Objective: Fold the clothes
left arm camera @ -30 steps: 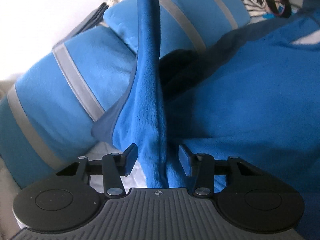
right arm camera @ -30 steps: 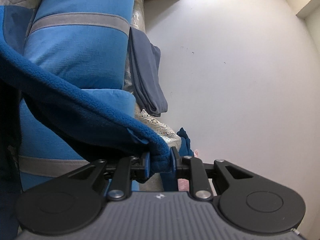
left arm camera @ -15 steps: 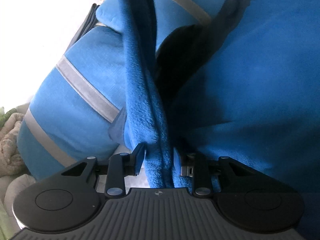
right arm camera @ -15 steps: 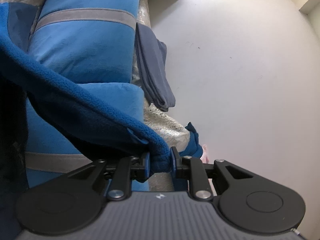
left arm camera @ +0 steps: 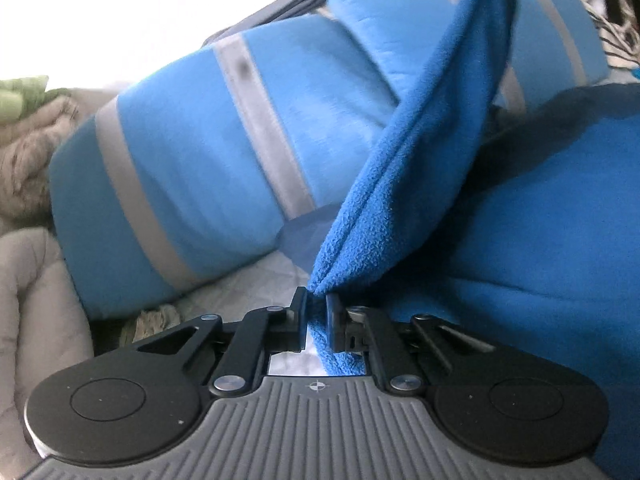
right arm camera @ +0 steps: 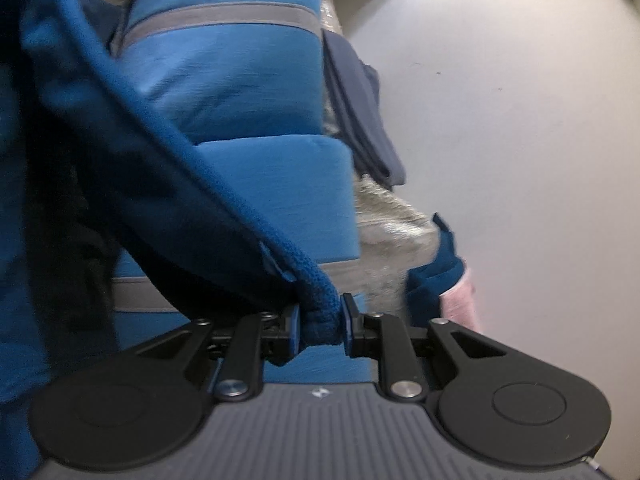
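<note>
Both claws grip the blue fleece garment [left arm camera: 420, 152]. Left claw [left arm camera: 316, 320], wide apart a second ago, is now clenched on a hem corner; right claw [right arm camera: 320, 324] stays clamped on another edge. Garment hangs lifted beside striped cushions [left arm camera: 192, 152], ready for spreading.

Bright room with a pale floor and a bed or couch bearing striped cushions

The long light-blue cushion with grey bands [left arm camera: 208, 168] is the landmark; it lies on a pale quilted cover [left arm camera: 256, 280], with a second light-blue, grey-banded cushion [left arm camera: 404, 40] just behind it. Beside the cushion's end a folded dark grey-blue cloth [right arm camera: 360, 108] hangs over the edge, above the plain pale floor [right arm camera: 520, 120]. Past its other end sits a beige crumpled blanket [left arm camera: 24, 168] with a green cloth [left arm camera: 22, 96] beyond. Strong light washes out the area above the cushion.
</note>
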{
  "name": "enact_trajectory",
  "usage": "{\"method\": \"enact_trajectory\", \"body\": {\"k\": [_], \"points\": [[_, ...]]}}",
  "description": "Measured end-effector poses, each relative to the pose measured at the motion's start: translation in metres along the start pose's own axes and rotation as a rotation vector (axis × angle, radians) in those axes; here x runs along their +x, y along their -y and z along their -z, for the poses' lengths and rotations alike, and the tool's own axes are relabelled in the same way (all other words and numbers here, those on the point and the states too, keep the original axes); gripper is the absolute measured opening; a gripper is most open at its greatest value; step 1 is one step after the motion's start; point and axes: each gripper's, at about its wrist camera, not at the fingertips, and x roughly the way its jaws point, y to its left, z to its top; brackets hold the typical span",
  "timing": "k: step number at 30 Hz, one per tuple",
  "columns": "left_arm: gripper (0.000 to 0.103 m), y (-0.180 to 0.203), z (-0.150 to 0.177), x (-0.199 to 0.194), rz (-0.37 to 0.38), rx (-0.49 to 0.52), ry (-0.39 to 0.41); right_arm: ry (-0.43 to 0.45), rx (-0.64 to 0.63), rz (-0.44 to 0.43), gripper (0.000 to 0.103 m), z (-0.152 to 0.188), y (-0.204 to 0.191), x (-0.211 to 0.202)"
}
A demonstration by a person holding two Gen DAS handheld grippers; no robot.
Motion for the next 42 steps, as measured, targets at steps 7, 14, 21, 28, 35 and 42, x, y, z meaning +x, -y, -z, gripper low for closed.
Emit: {"method": "enact_trajectory", "body": {"k": [7,14,21,28,35,42], "points": [[0.010,-0.003,0.007,0.012,0.004,0.043,-0.029,0.019,0.016,-0.107,0.019,0.018,-0.035,-0.024],[0.010,-0.004,0.015,0.023,0.008,0.092,-0.057,0.034,-0.014,-0.189,0.019,0.035,-0.077,-0.057],[0.010,-0.001,0.016,0.026,0.011,0.101,-0.076,0.038,-0.013,-0.264,0.018,0.052,-0.107,-0.086],[0.010,-0.001,0.017,0.034,0.003,0.129,-0.102,0.035,-0.006,-0.386,0.018,0.066,-0.133,-0.109],[0.011,0.000,0.015,0.040,0.000,0.132,-0.143,0.037,0.004,-0.515,0.017,0.071,-0.165,-0.130],[0.012,0.001,0.015,0.044,0.000,0.142,-0.166,0.036,-0.012,-0.639,0.016,0.070,-0.197,-0.143]]}}
